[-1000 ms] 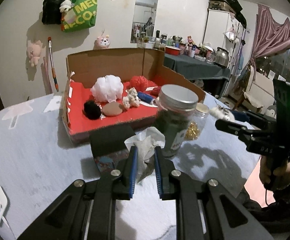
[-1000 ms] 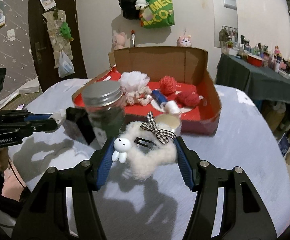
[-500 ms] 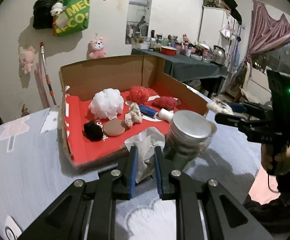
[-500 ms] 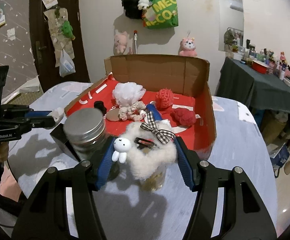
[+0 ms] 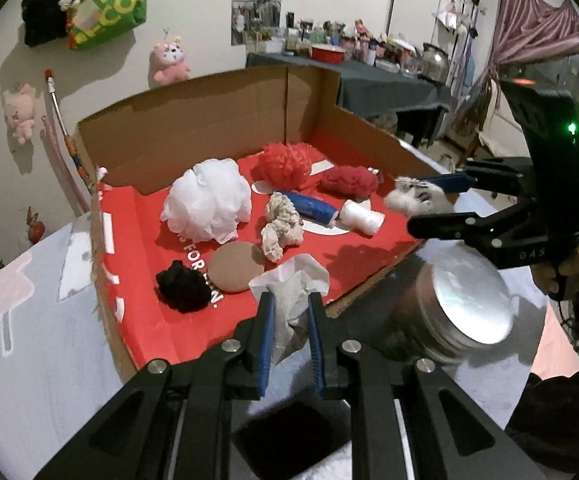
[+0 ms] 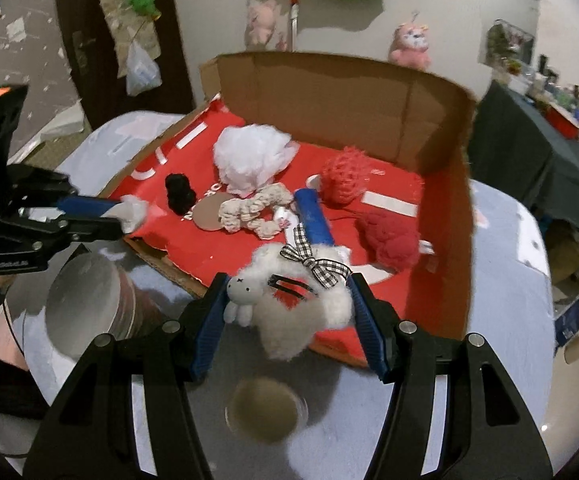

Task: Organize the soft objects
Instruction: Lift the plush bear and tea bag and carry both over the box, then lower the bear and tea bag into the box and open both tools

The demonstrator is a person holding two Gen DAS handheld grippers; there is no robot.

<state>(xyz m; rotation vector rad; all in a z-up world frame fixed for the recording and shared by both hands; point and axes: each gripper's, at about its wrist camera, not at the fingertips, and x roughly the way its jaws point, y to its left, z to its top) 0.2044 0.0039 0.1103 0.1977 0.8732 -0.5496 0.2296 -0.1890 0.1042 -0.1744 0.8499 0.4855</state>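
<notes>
My left gripper is shut on a crumpled white tissue, held over the near edge of the red-lined cardboard box. My right gripper is shut on a fluffy white hair piece with a checked bow and a small bunny charm, at the box's front edge. Inside lie a white mesh puff, a red puff, a red knitted piece, a cream scrunchie, a blue roll, a black scrunchie and a brown pad.
A jar with a silver lid stands on the pale table in front of the box, between the grippers. A small glass jar sits under my right gripper. A black block lies below my left gripper. A dark-clothed cluttered table stands behind.
Both grippers have travelled forward over the jars to the box's front edge, each carrying its soft item. The box now looms larger and is seen more from above.
</notes>
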